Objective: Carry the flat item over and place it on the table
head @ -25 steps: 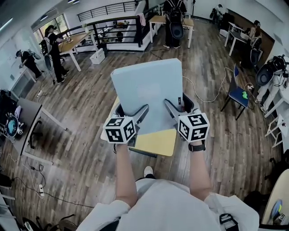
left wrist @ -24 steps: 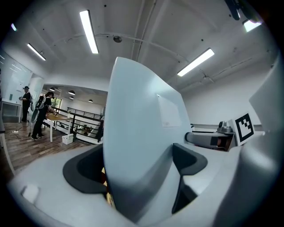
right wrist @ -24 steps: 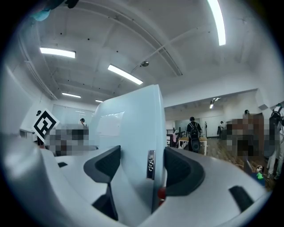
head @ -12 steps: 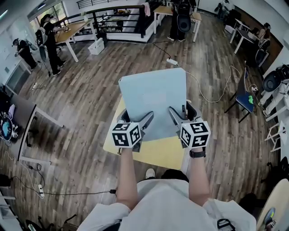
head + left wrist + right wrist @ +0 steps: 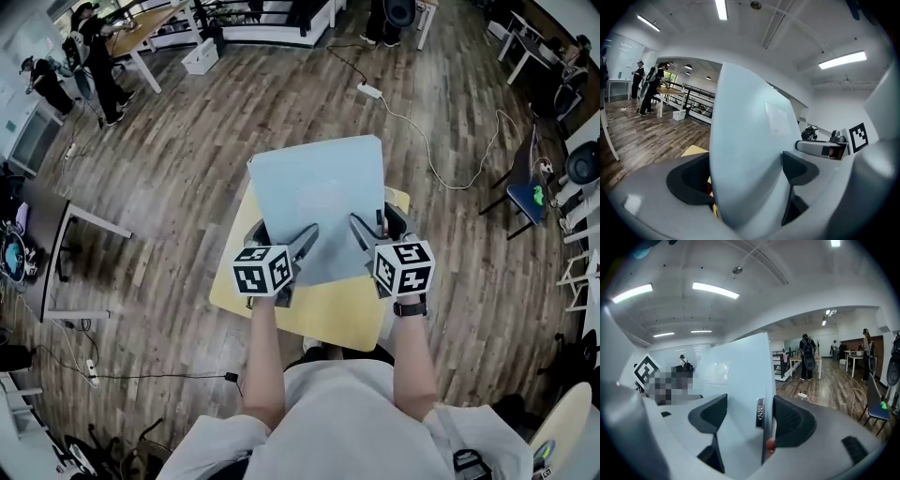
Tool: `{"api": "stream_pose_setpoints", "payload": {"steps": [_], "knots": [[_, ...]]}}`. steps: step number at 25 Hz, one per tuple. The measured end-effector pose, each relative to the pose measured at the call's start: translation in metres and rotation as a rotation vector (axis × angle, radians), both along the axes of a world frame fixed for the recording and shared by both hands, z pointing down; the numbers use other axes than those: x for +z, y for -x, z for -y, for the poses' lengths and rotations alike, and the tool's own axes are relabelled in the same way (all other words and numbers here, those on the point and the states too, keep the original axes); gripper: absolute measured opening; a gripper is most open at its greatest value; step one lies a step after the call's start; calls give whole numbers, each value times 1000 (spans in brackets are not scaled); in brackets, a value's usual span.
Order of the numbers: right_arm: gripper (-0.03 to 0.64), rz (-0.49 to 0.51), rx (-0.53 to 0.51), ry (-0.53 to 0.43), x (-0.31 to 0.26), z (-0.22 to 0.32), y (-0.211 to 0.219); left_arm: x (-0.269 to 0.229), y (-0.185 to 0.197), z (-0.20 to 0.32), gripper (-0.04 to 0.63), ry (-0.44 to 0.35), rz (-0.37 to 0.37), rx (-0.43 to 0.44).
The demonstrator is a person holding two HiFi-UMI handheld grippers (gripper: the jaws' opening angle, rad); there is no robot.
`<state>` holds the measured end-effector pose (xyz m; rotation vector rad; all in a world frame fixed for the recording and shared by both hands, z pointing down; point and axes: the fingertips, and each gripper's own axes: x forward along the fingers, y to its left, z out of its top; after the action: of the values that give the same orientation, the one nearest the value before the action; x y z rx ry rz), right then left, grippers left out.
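The pale blue-grey flat rectangular panel (image 5: 314,197) is held over the small yellow-topped table (image 5: 328,314), its far edge toward 12 o'clock. We pinch its near edge with both tools, our left gripper (image 5: 307,234) at 7 o'clock and our right gripper (image 5: 358,225) at 5 o'clock, each clamped on the panel (it fills both gaps). We judge the carry nearly finished; lowering and letting go are not yet done.

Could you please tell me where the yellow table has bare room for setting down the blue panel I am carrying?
The yellow table shows bare along its near strip, just below the left gripper and right gripper, and along its left edge. The rest lies hidden under the panel, so I cannot tell whether it is crowded there.
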<state>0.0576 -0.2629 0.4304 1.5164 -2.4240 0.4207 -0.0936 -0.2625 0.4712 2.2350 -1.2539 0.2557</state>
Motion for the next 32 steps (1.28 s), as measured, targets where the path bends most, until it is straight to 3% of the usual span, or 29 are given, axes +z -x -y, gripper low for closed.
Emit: {"api": "stream_pose_setpoints", "payload": {"steps": [14, 32], "knots": [[324, 34, -70, 196, 97, 64, 1, 89, 3, 48, 480, 176, 37, -62], [322, 14, -85, 493, 230, 82, 13, 217, 13, 52, 479, 476, 14, -101]]}}
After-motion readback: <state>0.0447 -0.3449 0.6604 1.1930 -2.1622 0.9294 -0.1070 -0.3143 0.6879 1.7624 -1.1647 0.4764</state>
